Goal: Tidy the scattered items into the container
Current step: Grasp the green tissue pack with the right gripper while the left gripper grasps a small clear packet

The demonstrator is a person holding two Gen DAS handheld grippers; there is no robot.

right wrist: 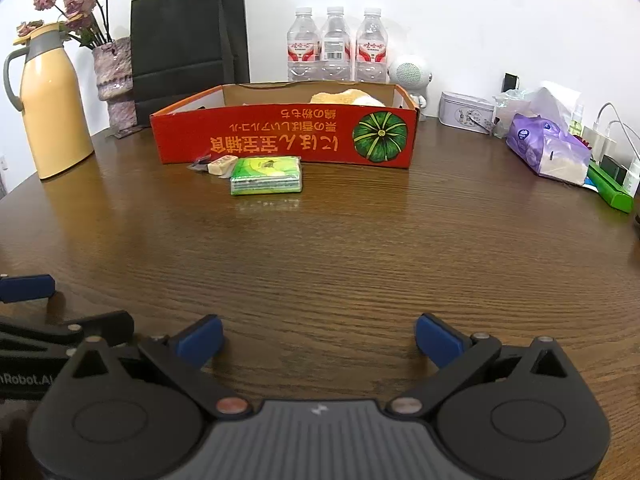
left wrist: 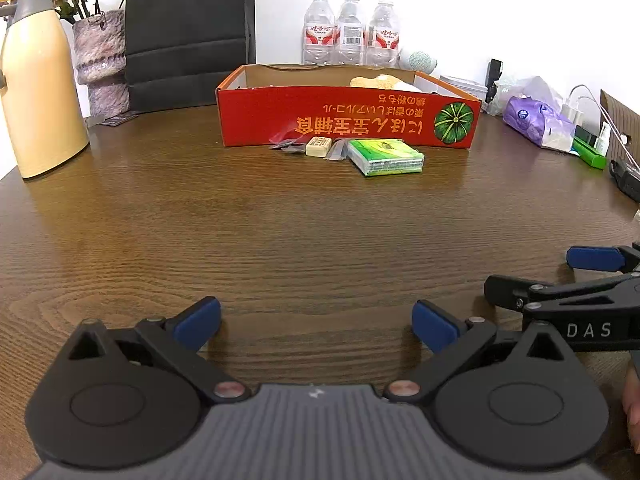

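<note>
I see one dark wood table filling both views. At the far side stands one black bag against the wall, left of centre. In front of it, one red box sits open-topped, with one pale lump inside at its far right; I can't make out what that is. At far left there is one yellow flask and, just right of it, one vase of dried flowers. Behind the box I count three bottles in a row, and one white speaker to their right. At far right lies one purple tissue pack, with one tin on its left.

The loose things lie on the table just against the box's near wall, toward its left: one green pack, one eraser touching its left end, and what look like two small dark wrappers beside the eraser, though they are too small for a sure count.

My two grippers hover low over the near edge, side by side. The left gripper has its blue pads spread wide with nothing between them; the right gripper is likewise spread and empty. Both are well apart from the loose things.
</note>
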